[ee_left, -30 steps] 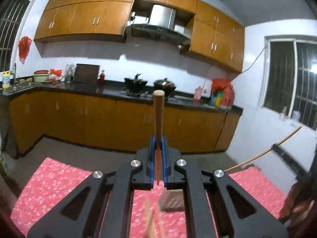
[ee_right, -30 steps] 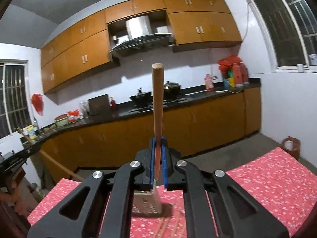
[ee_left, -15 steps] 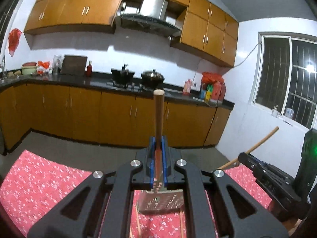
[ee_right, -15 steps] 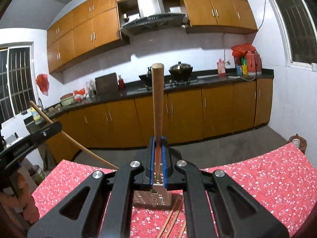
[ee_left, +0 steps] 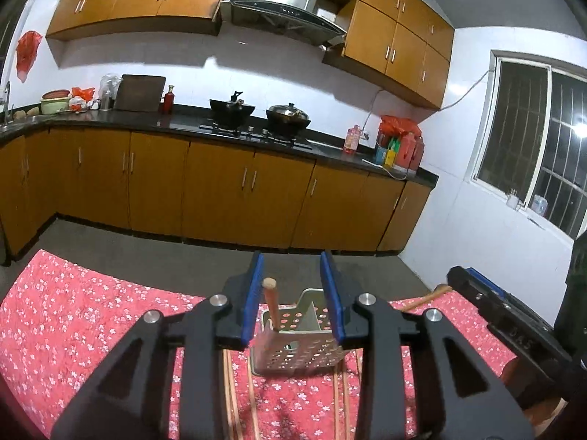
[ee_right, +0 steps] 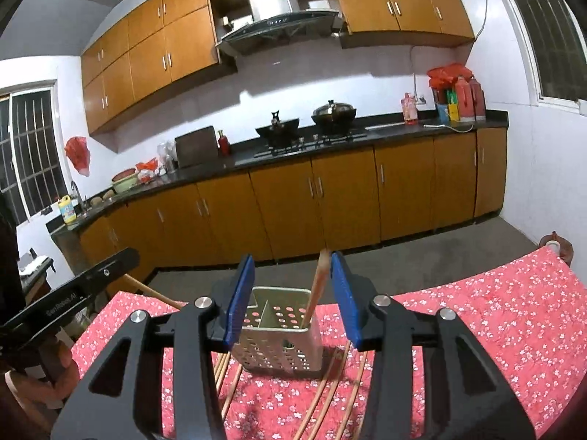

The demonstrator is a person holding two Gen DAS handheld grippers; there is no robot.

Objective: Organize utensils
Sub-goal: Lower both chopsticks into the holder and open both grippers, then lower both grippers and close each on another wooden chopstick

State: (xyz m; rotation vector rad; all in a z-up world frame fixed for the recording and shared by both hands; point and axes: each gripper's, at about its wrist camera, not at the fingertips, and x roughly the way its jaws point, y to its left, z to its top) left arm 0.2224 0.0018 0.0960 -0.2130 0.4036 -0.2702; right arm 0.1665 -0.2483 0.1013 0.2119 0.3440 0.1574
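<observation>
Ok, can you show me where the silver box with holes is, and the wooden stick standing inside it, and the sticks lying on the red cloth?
silver box (ee_right: 279,352), right wrist view, its perforated front wall.
wooden stick (ee_right: 318,286), right wrist view, mid-shaft above the rim.
loose sticks (ee_right: 323,396), right wrist view, one stick's middle.

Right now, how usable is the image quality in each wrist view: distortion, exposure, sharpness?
Left wrist: strong fisheye bends the countertop and the frame corners are vignetted black; a bright light glares in the window; the perforated holder between the open left hand-held gripper is sharp. Right wrist: same barrel curve, dim indoor light, holder and chopsticks crisp.
</observation>
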